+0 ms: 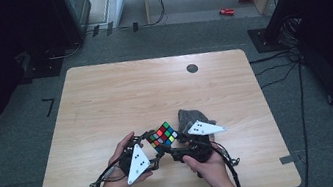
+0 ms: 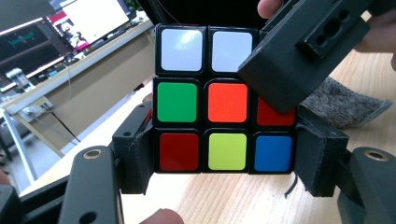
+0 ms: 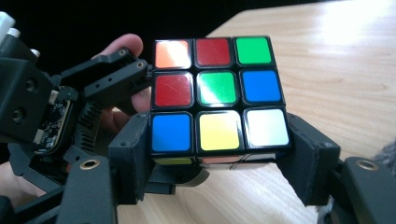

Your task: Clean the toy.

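High view: puzzle cube [image 1: 162, 134] lifted near desk [image 1: 103, 93] front edge, pinched by left gripper [image 1: 152, 149] and right gripper [image 1: 163, 150] jaws, faces mixed, solving unfinished.

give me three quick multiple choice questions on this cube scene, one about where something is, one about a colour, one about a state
1. Where does the grey cloth lie?
A. on the table by the right gripper
B. on the floor
C. on the table's far left corner

2. In the left gripper view, what colour is the centre sticker of the puzzle cube face?
A. white
B. orange
C. blue

3. How does the left gripper stand to the cube?
A. lying on the table away from it
B. jaws at both sides of its bottom layer
C. wide open above it

Key: A, the cloth lies beside that hand; B, the middle square is orange; B, both jaws flank the bottom row.
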